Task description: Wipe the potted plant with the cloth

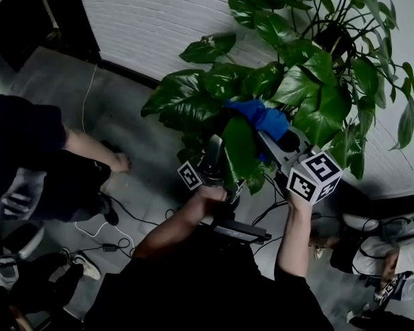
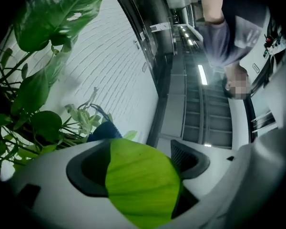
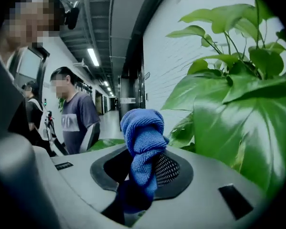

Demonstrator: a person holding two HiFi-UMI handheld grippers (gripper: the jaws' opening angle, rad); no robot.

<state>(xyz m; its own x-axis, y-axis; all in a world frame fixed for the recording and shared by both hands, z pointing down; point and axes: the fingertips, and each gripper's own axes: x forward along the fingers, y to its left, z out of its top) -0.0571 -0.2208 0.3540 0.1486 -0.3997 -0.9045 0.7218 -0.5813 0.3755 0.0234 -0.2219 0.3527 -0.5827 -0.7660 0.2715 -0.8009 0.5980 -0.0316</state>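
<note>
Left gripper (image 2: 138,168) gapes round a leaf (image 2: 143,192) — right gripper (image 3: 143,173) clamps the blue cloth (image 3: 143,132) beside the potted plant (image 1: 297,88).

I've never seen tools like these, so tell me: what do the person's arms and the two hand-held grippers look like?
Both are chunky moulded shells. The left gripper looks white and the right gripper grey. Each has a dark oval recess around its jaws and dotted black pads, and each carries a cube with black square markers on white. The person wears a dark top, with the forearms bare.
</note>
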